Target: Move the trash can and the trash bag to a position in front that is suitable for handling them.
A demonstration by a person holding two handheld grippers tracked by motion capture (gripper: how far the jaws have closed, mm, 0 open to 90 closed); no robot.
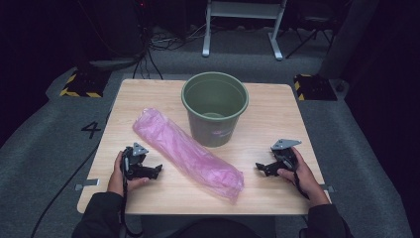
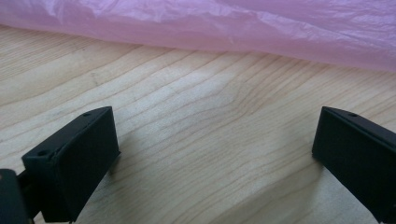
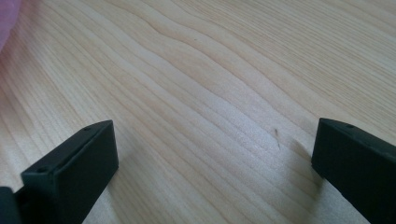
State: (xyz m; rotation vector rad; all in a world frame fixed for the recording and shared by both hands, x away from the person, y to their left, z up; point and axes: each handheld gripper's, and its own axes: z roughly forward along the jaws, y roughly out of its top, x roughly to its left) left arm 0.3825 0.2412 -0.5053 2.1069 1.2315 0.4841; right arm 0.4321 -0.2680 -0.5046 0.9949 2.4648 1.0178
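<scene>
While both grippers rest wide open, the pink bag (image 1: 185, 152) lies diagonally before the green bucket (image 1: 214, 108), apparently nearer the left gripper (image 1: 157, 169) than the right gripper (image 1: 259, 166).

Setting: you are working in a lab or test studio. Evidence: dark grey carpeted floor (image 1: 44, 144) marked with a "4" (image 1: 91, 129); yellow-black hazard-striped stand bases (image 1: 79, 85); loose cables (image 1: 148, 54); white metal frame (image 1: 243, 25); small wooden surface (image 1: 277, 114).
</scene>
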